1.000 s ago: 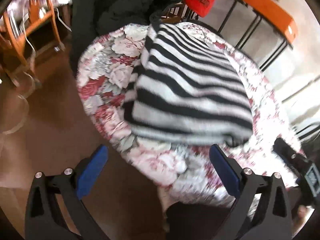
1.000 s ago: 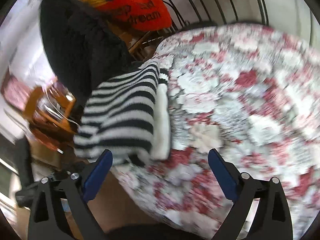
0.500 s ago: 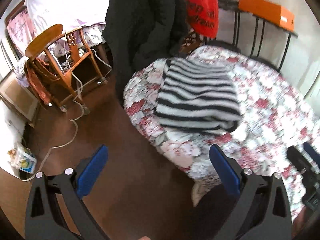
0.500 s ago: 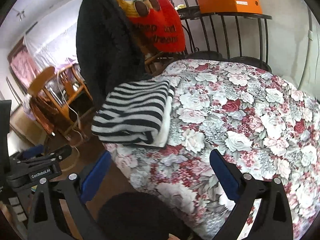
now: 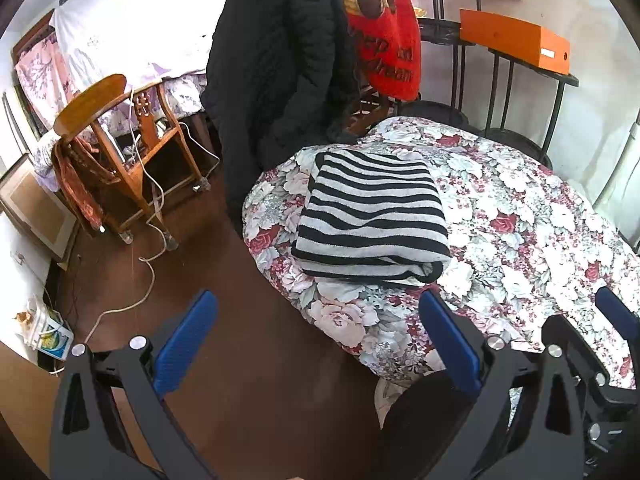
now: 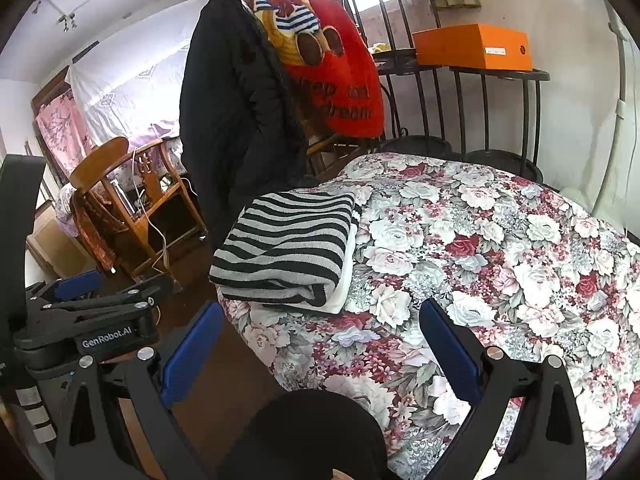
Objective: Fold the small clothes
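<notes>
One folded striped garment point(image 5: 372, 216) lies near left edge of floral tabletop point(image 5: 532, 216), w/ white cloth point(image 6: 347, 276) under it. Two grippers, left gripper point(image 5: 316, 340) & right gripper point(image 6: 320, 340), both spread wide, empty, held off near edge. Tabletop right of garment bare.

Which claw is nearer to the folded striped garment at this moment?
Neither clearly. Left claw and right claw both hang open, back from the striped garment at the table's edge, touching nothing. The left looks marginally closer.
</notes>
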A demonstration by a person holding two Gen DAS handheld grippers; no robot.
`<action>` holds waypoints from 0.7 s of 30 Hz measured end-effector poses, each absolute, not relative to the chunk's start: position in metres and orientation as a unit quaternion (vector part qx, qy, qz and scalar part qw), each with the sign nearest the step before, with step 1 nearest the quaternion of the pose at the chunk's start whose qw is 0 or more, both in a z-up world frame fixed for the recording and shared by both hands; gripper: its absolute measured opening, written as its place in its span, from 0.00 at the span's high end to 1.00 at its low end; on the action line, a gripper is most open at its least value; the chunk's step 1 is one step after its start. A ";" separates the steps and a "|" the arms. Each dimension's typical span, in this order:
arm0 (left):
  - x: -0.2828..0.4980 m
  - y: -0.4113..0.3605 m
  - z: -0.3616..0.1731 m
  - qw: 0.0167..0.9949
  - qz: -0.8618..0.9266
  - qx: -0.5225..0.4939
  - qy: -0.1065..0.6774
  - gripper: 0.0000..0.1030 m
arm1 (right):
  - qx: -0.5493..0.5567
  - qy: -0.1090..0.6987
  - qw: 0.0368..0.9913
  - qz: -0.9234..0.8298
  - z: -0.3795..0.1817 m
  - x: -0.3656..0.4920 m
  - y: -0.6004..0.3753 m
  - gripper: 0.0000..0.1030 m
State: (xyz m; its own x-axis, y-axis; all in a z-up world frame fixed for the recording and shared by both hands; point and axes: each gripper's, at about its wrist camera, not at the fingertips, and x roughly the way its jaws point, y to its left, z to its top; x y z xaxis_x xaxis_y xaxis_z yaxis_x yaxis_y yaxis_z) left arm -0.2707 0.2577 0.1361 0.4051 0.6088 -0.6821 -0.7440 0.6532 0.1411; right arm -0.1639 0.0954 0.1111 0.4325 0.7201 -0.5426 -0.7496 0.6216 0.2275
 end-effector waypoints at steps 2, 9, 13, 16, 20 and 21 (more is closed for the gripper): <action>-0.270 0.256 0.137 0.831 0.412 -0.085 0.363 0.05 | -0.019 0.310 0.845 0.435 0.112 -0.163 0.094 0.04; -0.271 0.254 0.137 0.828 0.417 -0.086 0.365 0.05 | -0.012 0.313 0.843 0.436 0.114 -0.163 0.093 0.04; -0.270 0.254 0.137 0.829 0.416 -0.084 0.365 0.05 | -0.016 0.311 0.843 0.439 0.114 -0.166 0.093 0.04; -0.271 0.253 0.136 0.828 0.415 -0.084 0.367 0.05 | -0.018 0.309 0.843 0.440 0.115 -0.169 0.094 0.04; -0.272 0.251 0.134 0.829 0.413 -0.085 0.368 0.05 | -0.018 0.309 0.843 0.440 0.115 -0.169 0.094 0.04; -0.272 0.250 0.135 0.828 0.414 -0.085 0.368 0.05 | -0.018 0.309 0.843 0.440 0.115 -0.169 0.094 0.04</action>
